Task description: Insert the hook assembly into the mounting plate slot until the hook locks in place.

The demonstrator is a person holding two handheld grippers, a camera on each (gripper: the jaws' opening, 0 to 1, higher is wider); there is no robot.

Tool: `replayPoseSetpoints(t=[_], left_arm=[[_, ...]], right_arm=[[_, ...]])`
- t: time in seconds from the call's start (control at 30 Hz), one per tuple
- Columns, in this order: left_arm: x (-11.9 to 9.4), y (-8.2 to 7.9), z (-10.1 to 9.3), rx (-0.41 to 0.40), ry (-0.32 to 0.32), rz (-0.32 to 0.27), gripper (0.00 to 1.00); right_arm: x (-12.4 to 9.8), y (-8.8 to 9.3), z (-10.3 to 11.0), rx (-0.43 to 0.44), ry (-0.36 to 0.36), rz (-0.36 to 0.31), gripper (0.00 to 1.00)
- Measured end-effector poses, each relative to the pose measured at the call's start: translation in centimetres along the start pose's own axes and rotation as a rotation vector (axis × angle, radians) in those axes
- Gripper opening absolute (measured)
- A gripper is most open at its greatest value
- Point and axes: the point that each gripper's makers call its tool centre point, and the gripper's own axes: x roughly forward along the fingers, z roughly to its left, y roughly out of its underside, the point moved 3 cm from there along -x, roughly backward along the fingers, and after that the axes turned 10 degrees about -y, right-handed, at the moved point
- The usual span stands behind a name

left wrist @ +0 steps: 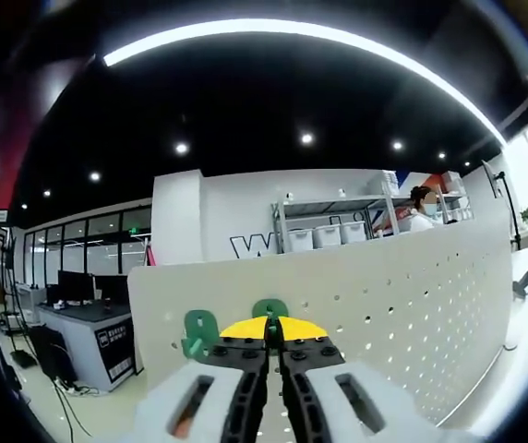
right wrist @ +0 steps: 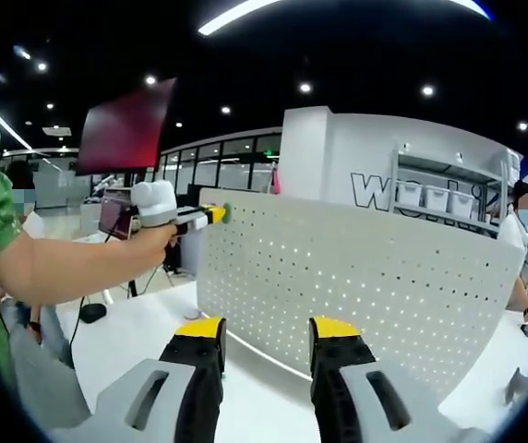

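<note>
Against the upright white pegboard (right wrist: 356,286) on the table (right wrist: 144,337), the left gripper (left wrist: 272,334) pinches one green hook (left wrist: 199,334) with jaws together; right gripper (right wrist: 267,340) spread, holding nothing.

Left gripper (left wrist: 273,343) closed, right gripper (right wrist: 266,343) agape

I've got the tall white perforated metal panel (right wrist: 356,277) standing upright across the white tabletop (right wrist: 135,341), walling off everything behind it. My right gripper (right wrist: 266,343) sits well back from the panel face with its yellow-tipped jaws apart, and there's bare table between them and the panel's foot. My left gripper (left wrist: 273,334) is pressed up at the panel's top edge (left wrist: 338,258), jaws together, a green plastic hook piece (left wrist: 199,334) just beside the tips. Above the edge it's open air.
</note>
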Motion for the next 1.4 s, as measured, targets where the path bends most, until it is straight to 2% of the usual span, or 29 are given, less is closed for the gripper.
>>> replayPoseSetpoints(t=[0.33, 0.5, 0.83, 0.97, 1.4], left_arm=[[0.0, 0.0, 0.0, 0.006, 0.002, 0.004, 0.04], [-0.1, 1.0, 0.0, -0.004, 0.002, 0.039, 0.03], [-0.3, 0.4, 0.1, -0.024, 0.003, 0.021, 0.05], [0.1, 0.5, 0.2, 0.006, 0.009, 0.027, 0.04], [0.1, 0.4, 0.4, 0.007, 0.005, 0.036, 0.02]], right_arm=[[0.0, 0.0, 0.1, 0.001, -0.009, -0.004, 0.35], [0.0, -0.1, 0.1, 0.001, -0.013, -0.007, 0.35], [0.2, 0.5, 0.2, 0.007, -0.019, 0.005, 0.34], [0.3, 0.4, 0.3, 0.009, -0.023, 0.003, 0.34], [0.2, 0.4, 0.3, 0.011, -0.02, 0.001, 0.34]])
